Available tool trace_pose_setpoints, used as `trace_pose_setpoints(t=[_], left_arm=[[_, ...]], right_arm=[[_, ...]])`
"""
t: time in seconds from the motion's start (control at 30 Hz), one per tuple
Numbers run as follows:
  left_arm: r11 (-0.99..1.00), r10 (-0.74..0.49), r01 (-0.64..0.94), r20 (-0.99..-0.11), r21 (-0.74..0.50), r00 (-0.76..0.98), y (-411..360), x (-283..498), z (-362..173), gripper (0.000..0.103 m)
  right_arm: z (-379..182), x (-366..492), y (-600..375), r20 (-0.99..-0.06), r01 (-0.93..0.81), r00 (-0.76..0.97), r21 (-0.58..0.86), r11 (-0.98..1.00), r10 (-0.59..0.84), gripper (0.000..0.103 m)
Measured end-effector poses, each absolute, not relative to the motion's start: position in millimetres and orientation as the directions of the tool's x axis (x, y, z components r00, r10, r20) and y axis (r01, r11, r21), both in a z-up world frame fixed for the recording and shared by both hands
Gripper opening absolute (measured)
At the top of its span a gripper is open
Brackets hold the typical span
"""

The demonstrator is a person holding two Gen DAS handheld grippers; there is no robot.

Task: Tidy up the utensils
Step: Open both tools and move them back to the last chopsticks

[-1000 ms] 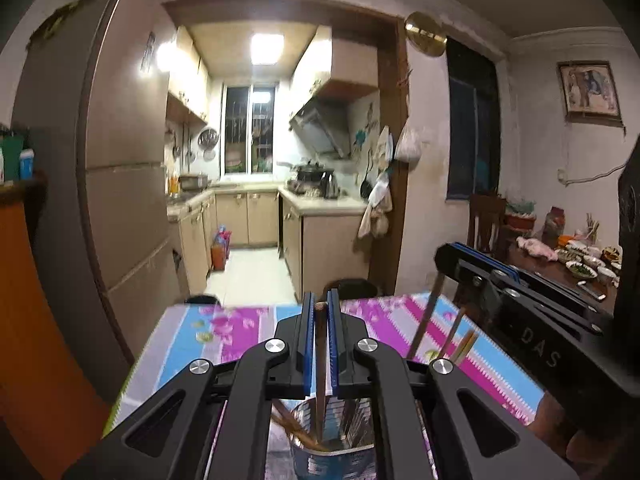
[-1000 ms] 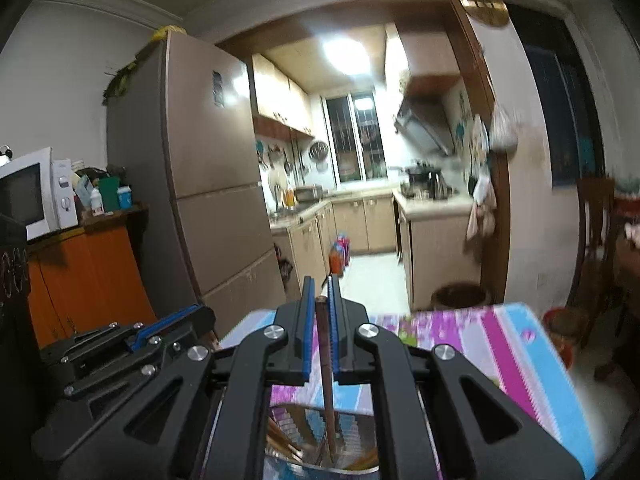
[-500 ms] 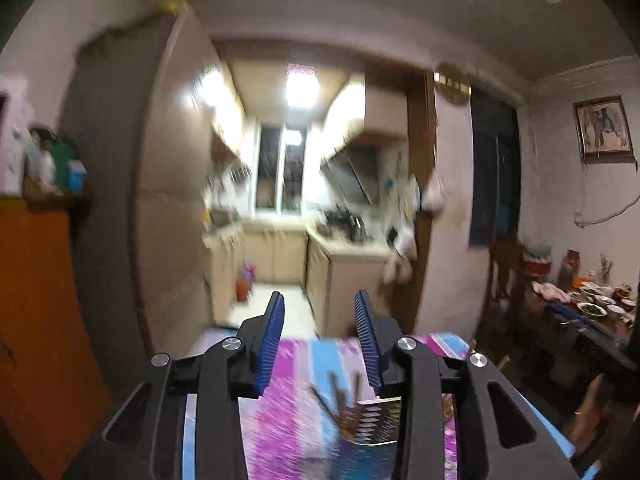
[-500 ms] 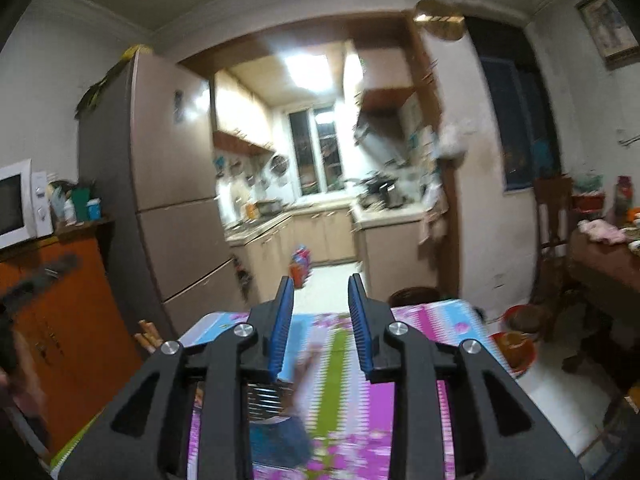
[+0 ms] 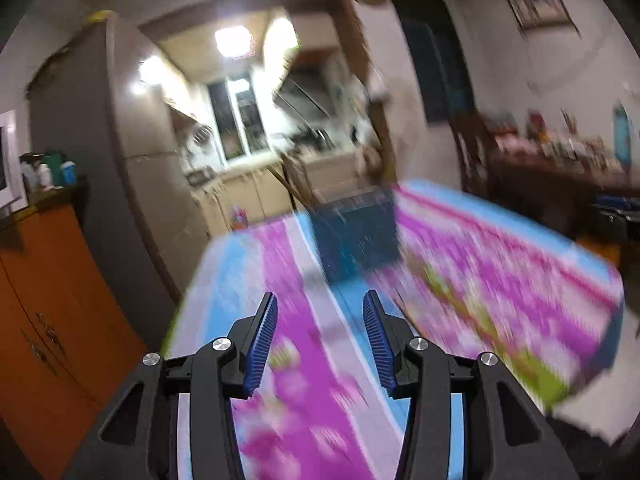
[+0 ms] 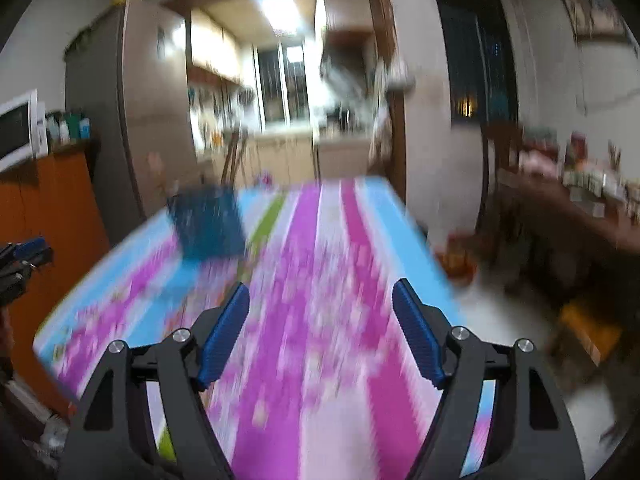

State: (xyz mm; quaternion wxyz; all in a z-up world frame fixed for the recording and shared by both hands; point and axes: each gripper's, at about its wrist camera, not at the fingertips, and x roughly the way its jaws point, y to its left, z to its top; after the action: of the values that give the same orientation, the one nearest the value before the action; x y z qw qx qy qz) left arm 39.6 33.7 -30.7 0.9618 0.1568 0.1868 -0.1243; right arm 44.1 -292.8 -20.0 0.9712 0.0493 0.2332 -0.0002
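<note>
Everything's pretty smeared with motion blur here, but both views look out over the desk (image 5: 280, 264) with its pink, blue and green flowery cloth. The left hand-held gripper (image 5: 319, 322) has its jaws parted, and they've just been opening wider; nothing sits between the blue pads, only cloth showing through the gap. Same deal with the right hand-held gripper (image 6: 321, 312), which stands clearly wider apart, has also just been opening, and is empty too. The utensil holder (image 5: 356, 236) is the dark blue blurry block standing on the desk toward its far edge, with a few chopsticks (image 5: 288, 184) poking up out of it at a slant. In the left view it sits a bit right of centre, well beyond the fingertips; in the right view the holder (image 6: 208, 224) is off to the upper left, again well apart from the pads. Left of the desk there's an orange cabinet (image 6: 48, 200) and a tall fridge (image 6: 140, 112), with the kitchen doorway behind.
</note>
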Motion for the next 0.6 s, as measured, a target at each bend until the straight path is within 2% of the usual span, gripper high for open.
trace_pose_setpoints(t=[0.1, 0.2, 0.3, 0.5, 0.53, 0.6], left_arm=[[0.891, -0.254, 0.4, -0.494, 0.215, 0.831, 12.6, 17.8, -70.8, 0.046], [0.851, -0.312, 0.484, -0.545, 0.203, 0.778, -8.7, -1.6, -99.9, 0.046], [0.823, -0.323, 0.52, -0.564, 0.229, 0.76, -29.9, -10.4, -122.9, 0.046], [0.847, -0.327, 0.506, -0.592, 0.161, 0.736, -36.3, 4.4, -143.0, 0.046], [0.851, -0.324, 0.502, -0.597, 0.155, 0.734, -37.3, 7.9, -144.8, 0.043], [0.857, -0.334, 0.497, -0.591, 0.134, 0.734, -35.4, 11.1, -146.2, 0.022]], right_arm=[[-59.1, 27.8, -267.4, -0.532, -0.003, 0.844, 0.122, 0.993, 0.068, 0.071], [-77.4, 13.3, -236.9, -0.542, -0.096, 0.826, 0.132, 0.987, 0.153, 0.071], [-87.6, 8.7, -213.5, -0.544, -0.151, 0.817, 0.115, 0.982, 0.189, 0.071], [-87.6, 5.4, -207.3, -0.528, -0.167, 0.826, 0.108, 0.98, 0.199, 0.068], [-88.6, 3.4, -206.2, -0.528, -0.173, 0.826, 0.094, 0.98, 0.196, 0.065], [-91.3, 3.0, -199.6, -0.529, -0.204, 0.822, 0.069, 0.977, 0.209, 0.05]])
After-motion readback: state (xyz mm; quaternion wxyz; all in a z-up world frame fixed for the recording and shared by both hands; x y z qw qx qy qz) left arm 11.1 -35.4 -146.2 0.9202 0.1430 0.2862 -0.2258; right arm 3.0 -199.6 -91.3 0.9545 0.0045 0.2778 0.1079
